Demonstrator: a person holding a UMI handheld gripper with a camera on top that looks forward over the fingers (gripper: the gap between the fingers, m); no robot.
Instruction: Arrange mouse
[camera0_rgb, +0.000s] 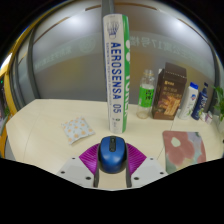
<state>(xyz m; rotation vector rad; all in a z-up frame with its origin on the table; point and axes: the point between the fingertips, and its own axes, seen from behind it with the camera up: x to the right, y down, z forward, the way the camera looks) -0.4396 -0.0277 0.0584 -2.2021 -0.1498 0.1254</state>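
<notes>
Pale cream tabletop (45, 125) here, backed by a grey wall with some faint lettering on it, pretty cluttered along the far edge.

Gripper (110, 172) is held low and about level over the near part of the table, pointing straight at the wall. Its two white fingers (75, 166) are spread wide with the purple pads (88, 156) showing, and the blue and grey computer mouse (110, 153) sits right between them, resting on the table. Can't make out either pad actually pressing on it, so I'd call it sitting loose in there, not pinched.

Just beyond the mouse stands a tall white shuttlecock tube with green "AEROSENSA 05" print (117, 75), upright. Off to one side of the fingers is a small white speckled packet (74, 130) lying flat. On the other side, a grey card with a pink flower pattern (186, 148) lies near the finger. Further back are a clear green-labelled bottle (148, 95), a brown box (172, 92), and some white and blue bottles (194, 101). What's inside any of them, no idea.
</notes>
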